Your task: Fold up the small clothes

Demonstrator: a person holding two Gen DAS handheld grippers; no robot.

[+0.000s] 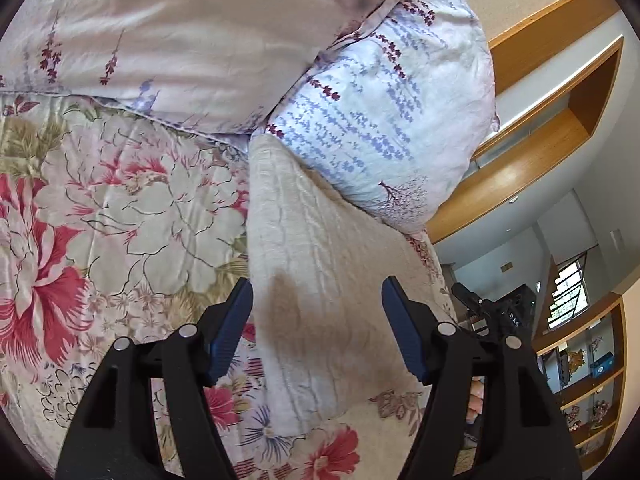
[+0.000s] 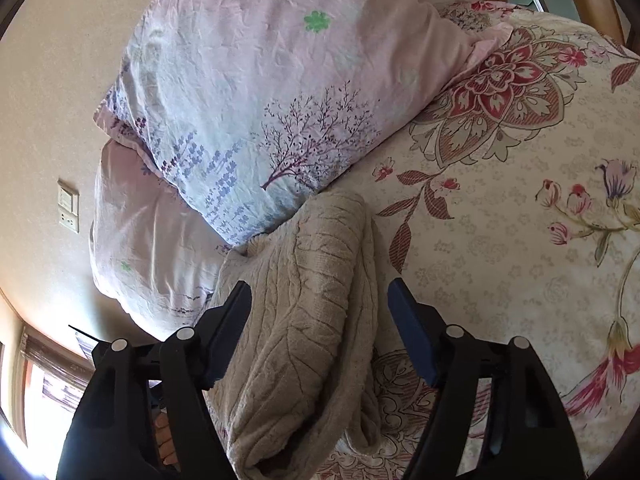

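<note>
Lying across both views: floral bedspread (image 1: pixel 100 216) (image 2: pixel 520 200), covering the bed. Leaning on it at the far end, two pillows, one lilac-print pillow (image 1: pixel 392 120) (image 2: pixel 256 112) propped over a pinker one (image 1: pixel 180 36) (image 2: pixel 152 240). Showing beyond the bed edge in the left wrist view: wooden shelf (image 1: pixel 532 160) along the wall and a bookcase (image 1: pixel 592 384) lower down.

Resting on the bedspread, folded into a long strip, beige knit garment (image 1: pixel 312 280) (image 2: pixel 304 320), its far end touching the lilac-print pillow. Carrying a brownish patch near the middle in the left wrist view. Looking thick and doubled over at its near end in the right wrist view, with a rolled edge along the right side.

Hovering over the garment's near half, left gripper (image 1: pixel 318 304), jaws spread wide, one blue pad (image 1: pixel 232 328) on each side of the strip, gripping nothing. Whether touching the cloth or just above it, cannot tell.

Standing likewise wide apart over the garment, right gripper (image 2: pixel 320 304), holding nothing, the cloth lying between and below the pads (image 2: pixel 412 332), mostly toward the left finger.

Peeking out behind the gripper bodies, bits of fingers (image 1: pixel 476 400) (image 2: pixel 166 440).
</note>
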